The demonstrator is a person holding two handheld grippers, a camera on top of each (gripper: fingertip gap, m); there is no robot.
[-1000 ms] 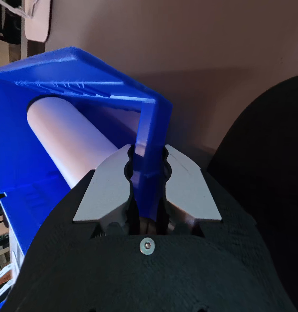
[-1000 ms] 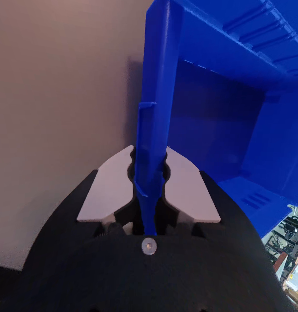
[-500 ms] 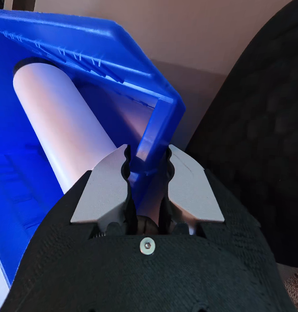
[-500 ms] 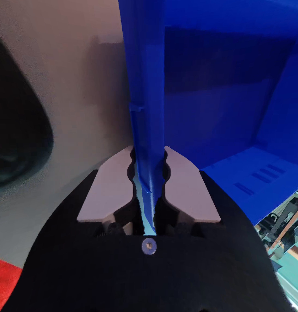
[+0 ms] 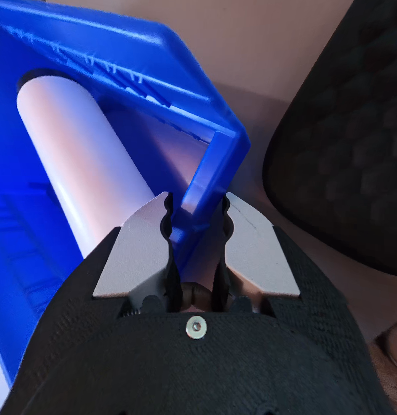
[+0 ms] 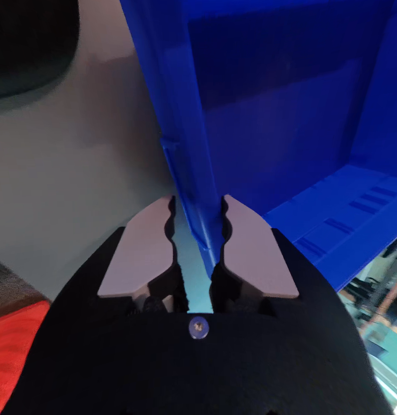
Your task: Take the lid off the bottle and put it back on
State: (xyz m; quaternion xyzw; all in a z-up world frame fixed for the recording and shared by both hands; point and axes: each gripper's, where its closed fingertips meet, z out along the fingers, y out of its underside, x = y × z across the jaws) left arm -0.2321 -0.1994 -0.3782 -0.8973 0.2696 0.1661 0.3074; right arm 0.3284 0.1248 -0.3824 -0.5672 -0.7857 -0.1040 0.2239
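Observation:
A white bottle [image 5: 80,161] lies on its side inside a blue plastic bin [image 5: 103,67]. Its near end is hidden behind my left gripper, so no lid shows. My left gripper [image 5: 196,197] straddles the bin's side wall near a corner, with the jaws slightly apart and the wall slanting loosely between them. My right gripper [image 6: 197,199] straddles another wall of the bin [image 6: 283,134]. That wall rests against the right finger [image 6: 249,247], with a gap on the left side. The bottle is not in the right wrist view.
A large black rounded shape [image 5: 350,157] sits close to the right of the bin and also shows in the right wrist view [image 6: 24,45]. A beige surface [image 5: 260,56] lies behind. Red fabric [image 6: 13,348] is at lower left. Blurred shelving [image 6: 384,292] is at lower right. From my left tips it is roughly 8 cm to the large black rounded shape [image 5: 350,157]; from my right, 60 cm.
Both grippers' jaws have widened slightly and the bin walls now sit loosely and slanted between them. Both views have shifted, bringing the black shape and the red fabric into frame.

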